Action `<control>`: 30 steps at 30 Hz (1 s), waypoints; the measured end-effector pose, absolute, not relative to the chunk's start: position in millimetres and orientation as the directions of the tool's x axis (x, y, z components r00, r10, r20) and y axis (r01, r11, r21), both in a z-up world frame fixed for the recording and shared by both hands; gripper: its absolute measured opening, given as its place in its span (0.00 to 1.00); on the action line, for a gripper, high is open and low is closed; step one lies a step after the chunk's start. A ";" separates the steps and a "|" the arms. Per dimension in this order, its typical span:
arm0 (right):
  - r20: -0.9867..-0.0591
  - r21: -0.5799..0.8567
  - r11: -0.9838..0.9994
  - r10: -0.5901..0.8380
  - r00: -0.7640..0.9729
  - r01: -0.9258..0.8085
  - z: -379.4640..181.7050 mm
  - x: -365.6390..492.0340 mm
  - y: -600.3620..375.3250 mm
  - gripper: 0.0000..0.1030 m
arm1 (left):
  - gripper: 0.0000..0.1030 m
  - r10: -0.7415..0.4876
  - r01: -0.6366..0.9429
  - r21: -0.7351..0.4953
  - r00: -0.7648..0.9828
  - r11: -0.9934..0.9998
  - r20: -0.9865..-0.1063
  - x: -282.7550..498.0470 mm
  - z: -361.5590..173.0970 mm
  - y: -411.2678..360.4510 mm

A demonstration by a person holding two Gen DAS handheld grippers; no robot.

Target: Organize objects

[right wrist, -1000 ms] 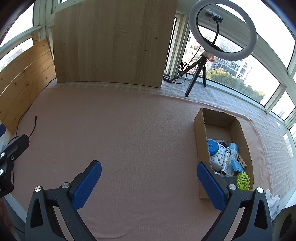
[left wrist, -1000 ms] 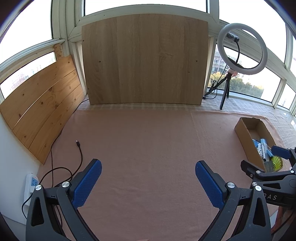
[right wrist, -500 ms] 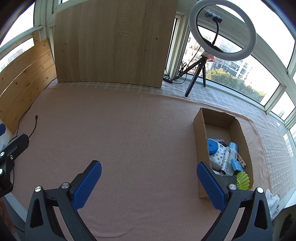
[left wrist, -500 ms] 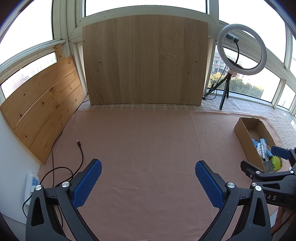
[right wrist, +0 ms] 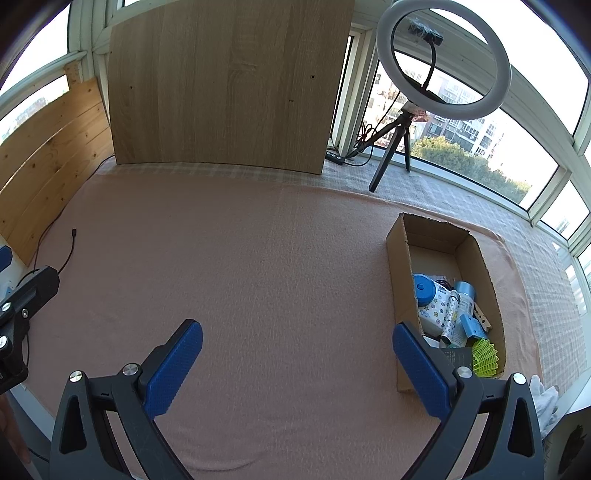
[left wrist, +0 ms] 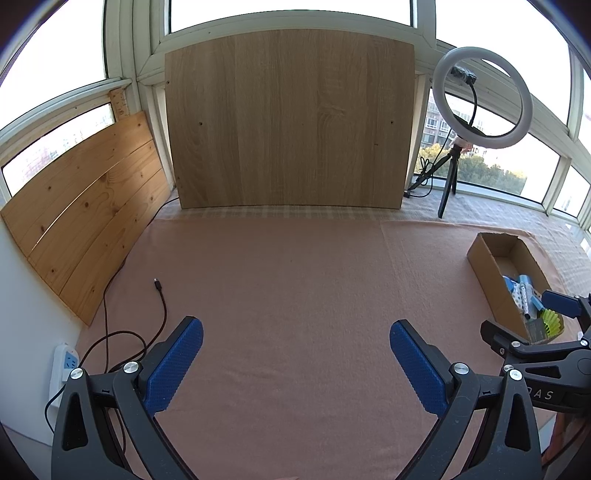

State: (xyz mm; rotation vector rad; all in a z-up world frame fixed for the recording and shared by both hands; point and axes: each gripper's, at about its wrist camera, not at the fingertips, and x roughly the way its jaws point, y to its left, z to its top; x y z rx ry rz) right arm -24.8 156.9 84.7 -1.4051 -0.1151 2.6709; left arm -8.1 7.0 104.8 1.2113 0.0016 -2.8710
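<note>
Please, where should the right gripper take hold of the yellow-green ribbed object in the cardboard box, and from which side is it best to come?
Probably from above, closing the open right gripper across the ribbed body of the yellow-green object. It lies in the near corner of the cardboard box; walls and neighbouring items block its sides, and only its top is exposed.

Daylight enters through the windows (left wrist: 288,9), which are blown out to white along the top and right. The cloth (right wrist: 258,258) is evenly lit, with soft shadows inside the box (right wrist: 399,266). Both views are sharp; fisheye distortion bends the board (left wrist: 288,118) and darkens the corners.
</note>
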 end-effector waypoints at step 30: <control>-0.821 -0.121 -0.990 0.139 -0.554 -0.069 81.4 -20.3 154.2 0.98 | 1.00 0.003 0.023 -0.027 -0.701 -0.999 -0.713 -4.2 98.5 8.4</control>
